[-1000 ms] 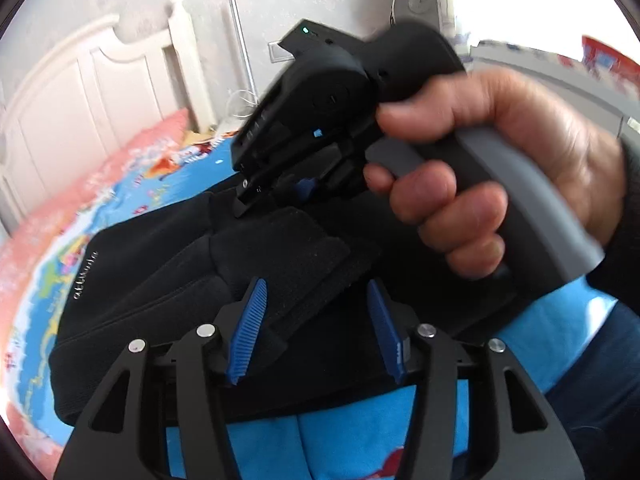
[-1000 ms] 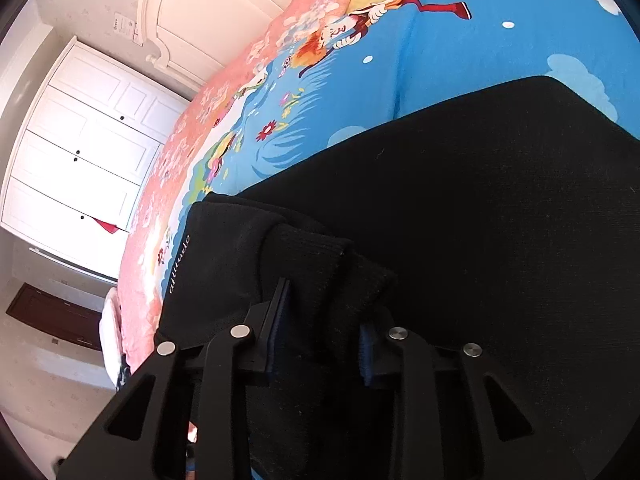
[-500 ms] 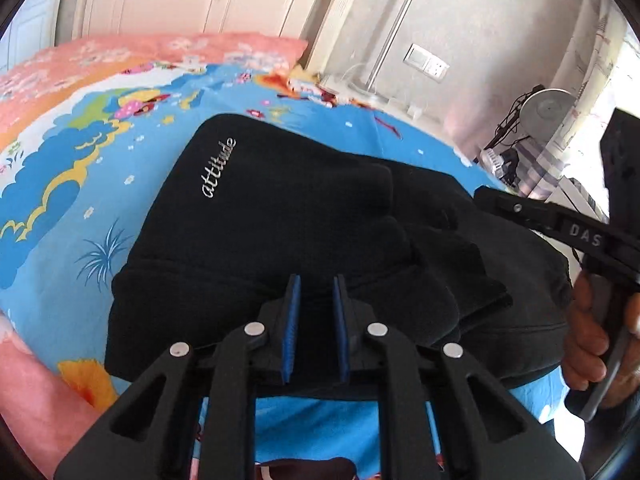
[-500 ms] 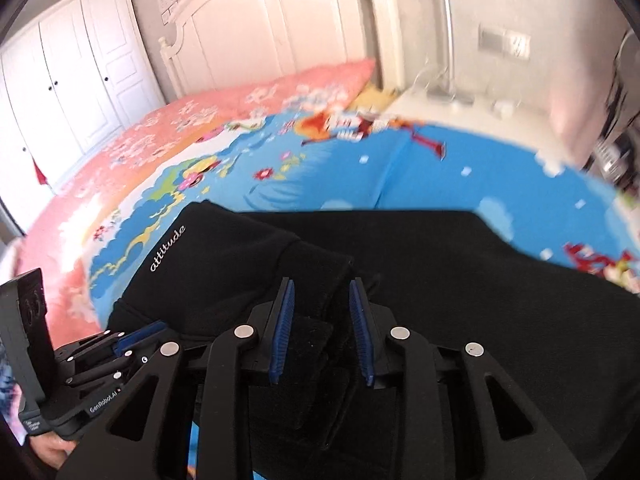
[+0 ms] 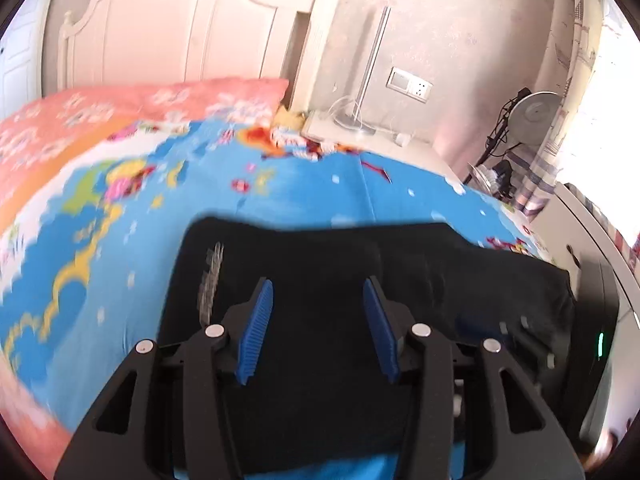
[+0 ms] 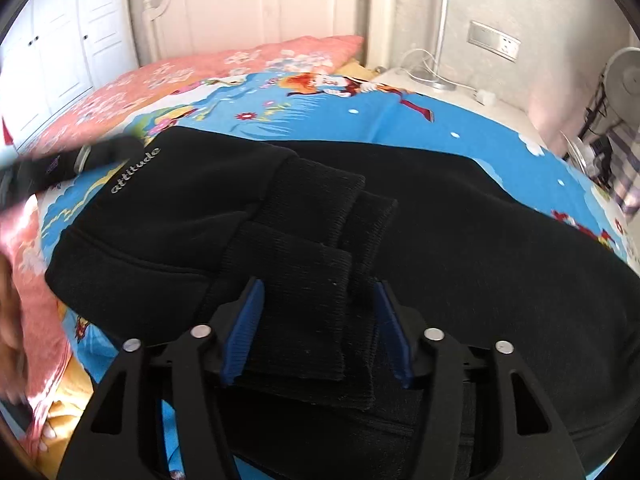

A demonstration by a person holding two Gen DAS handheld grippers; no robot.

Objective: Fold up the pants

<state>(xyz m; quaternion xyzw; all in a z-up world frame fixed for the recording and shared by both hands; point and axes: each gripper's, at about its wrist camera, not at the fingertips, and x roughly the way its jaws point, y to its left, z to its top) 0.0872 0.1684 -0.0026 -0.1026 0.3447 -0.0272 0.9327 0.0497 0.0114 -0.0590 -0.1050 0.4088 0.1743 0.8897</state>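
Both the left gripper (image 5: 316, 330) and right gripper (image 6: 318, 330) have spread their fingers and released the folded black pants (image 6: 460, 220) on the bed (image 6: 400, 124), so the fold looks finished.

Right gripper (image 6: 318, 330) fingers (image 6: 244, 330) spread above folded black pants (image 6: 460, 240).

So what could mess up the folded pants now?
The ribbed cuffs lie loose and uneven on top of the pants, so they might slide apart. The open right gripper hovers right over them and could snag one. The pants sit near the bed's front edge and might slip off.
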